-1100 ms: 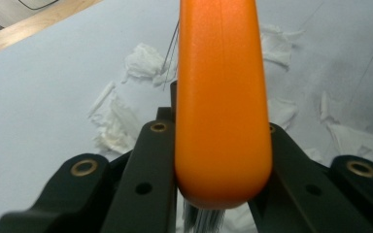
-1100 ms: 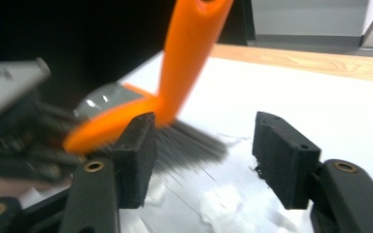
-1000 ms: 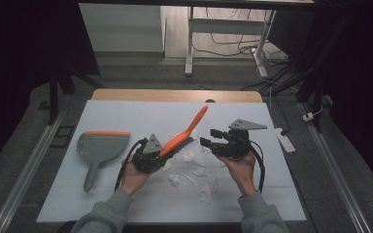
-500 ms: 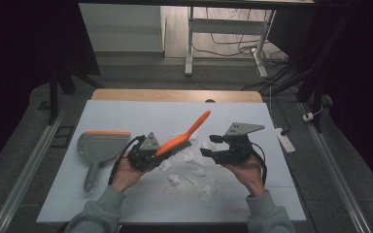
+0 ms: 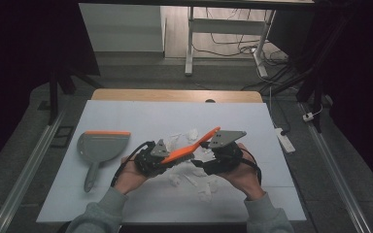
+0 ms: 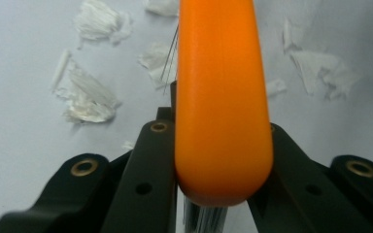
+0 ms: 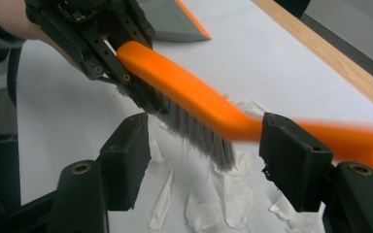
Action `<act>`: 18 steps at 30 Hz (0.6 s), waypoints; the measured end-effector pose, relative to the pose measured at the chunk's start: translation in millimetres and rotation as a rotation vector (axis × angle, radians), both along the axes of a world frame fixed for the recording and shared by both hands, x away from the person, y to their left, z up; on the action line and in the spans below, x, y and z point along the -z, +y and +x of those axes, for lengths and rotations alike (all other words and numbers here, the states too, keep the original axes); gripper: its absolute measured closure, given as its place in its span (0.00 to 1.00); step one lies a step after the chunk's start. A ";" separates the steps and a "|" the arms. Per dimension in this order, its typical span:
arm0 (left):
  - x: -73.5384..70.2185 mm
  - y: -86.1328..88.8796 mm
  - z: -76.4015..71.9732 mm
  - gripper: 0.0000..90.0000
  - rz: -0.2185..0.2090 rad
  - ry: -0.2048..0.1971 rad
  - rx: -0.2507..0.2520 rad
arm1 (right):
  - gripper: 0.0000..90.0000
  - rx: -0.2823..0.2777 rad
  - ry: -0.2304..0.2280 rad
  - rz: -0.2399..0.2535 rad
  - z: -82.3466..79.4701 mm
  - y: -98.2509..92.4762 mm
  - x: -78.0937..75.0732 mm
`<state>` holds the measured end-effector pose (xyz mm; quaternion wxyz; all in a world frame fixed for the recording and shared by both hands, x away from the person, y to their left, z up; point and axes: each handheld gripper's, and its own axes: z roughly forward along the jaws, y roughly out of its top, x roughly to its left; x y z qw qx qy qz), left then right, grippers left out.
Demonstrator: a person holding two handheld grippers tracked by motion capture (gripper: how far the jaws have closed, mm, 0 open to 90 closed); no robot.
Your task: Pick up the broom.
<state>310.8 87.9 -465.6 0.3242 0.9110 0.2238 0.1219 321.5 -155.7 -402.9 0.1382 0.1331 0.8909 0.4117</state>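
An orange brush with grey bristles is held by its bristle end, and my left gripper is shut on it. In the left gripper view the brush runs up and away from between the black jaws. My right gripper is just right of it, under the long handle. Its jaws have just been opening and stand wide in the right gripper view. The bristles show in the gap and the handle passes behind one jaw, with no pad pressing on either. Torn white paper scraps lie on the white table below.
A grey dustpan with an orange lip lies flat at the left of the table. More paper scraps lie beyond the hands. A white power strip lies off the table's right edge. Floor rails run along both sides.
The right gripper has come left and nearer the person, in under the brush. The brush handle has tipped lower. The left hand has hardly moved.
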 end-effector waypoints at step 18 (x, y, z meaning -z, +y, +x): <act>-1.8 -25.0 -16.2 0.89 0.111 -0.004 0.166 | 0.51 -0.097 0.038 -0.288 2.1 24.8 32.3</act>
